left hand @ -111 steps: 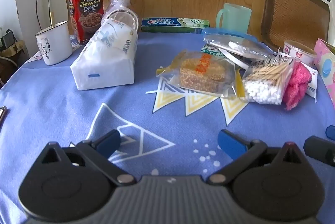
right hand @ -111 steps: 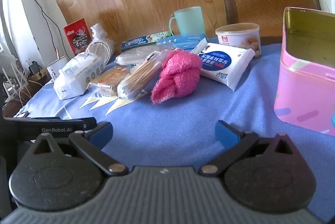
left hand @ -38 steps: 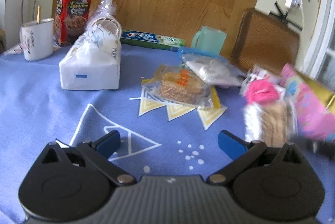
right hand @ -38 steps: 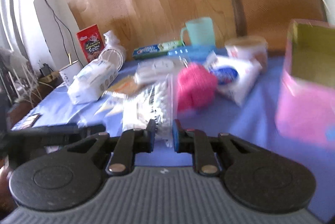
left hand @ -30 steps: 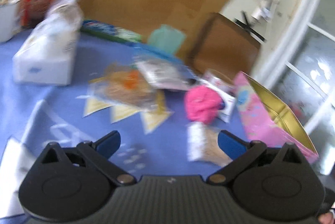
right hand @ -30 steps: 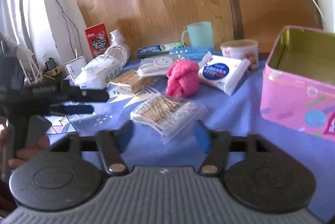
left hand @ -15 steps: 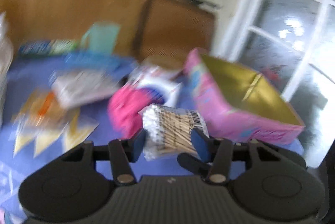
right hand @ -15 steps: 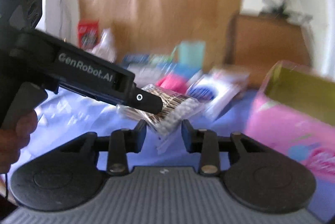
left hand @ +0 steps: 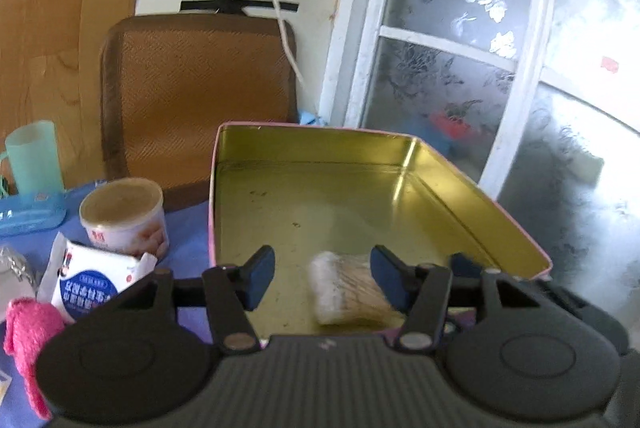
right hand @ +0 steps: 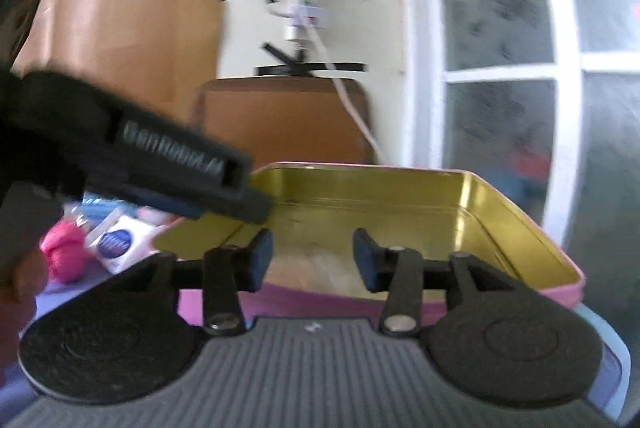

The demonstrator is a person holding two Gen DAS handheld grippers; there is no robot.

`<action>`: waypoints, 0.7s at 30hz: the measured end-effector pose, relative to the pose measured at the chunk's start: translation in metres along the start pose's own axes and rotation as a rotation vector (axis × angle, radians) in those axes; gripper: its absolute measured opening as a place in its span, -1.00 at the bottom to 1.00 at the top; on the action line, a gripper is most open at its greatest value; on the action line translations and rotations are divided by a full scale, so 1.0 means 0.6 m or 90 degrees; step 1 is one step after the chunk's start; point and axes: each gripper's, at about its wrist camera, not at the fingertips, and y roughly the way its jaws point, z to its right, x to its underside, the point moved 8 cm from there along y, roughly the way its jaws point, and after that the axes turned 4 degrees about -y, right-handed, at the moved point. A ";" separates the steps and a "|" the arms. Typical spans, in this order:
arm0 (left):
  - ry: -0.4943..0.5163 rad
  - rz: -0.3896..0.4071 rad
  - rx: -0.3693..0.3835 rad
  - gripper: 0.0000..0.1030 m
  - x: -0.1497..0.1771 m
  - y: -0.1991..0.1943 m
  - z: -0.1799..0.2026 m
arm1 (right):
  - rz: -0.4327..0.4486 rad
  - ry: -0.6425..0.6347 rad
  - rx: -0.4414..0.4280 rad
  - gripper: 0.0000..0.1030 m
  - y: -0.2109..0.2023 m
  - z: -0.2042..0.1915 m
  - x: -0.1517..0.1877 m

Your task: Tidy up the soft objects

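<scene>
Cotton swab pack (left hand: 349, 288) lying on gold floor of pink tin (left hand: 404, 143), near front wall, loose. Left tool (left hand: 322, 278) above tin, jaws just opening, parted either side of pack, pads clear of it. Right tool (right hand: 312, 260) at tin's front rim, jaws just opening, nothing gripped. Pink cloth (left hand: 24, 328), tissue pack (left hand: 86, 288), lidded tub (left hand: 124, 216) on blue bench (left hand: 186, 236) left of tin.

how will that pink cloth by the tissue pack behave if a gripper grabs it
The pink cloth lies crumpled, so it will probably flop and hang from the pinch. It looks fluffy, likely light and not slippery. It abuts the tissue pack, so lifting may nudge that.
</scene>
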 end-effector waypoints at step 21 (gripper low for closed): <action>-0.158 0.052 -0.152 0.24 0.118 -0.235 -0.261 | 0.204 -0.252 0.113 0.70 0.113 0.013 -0.093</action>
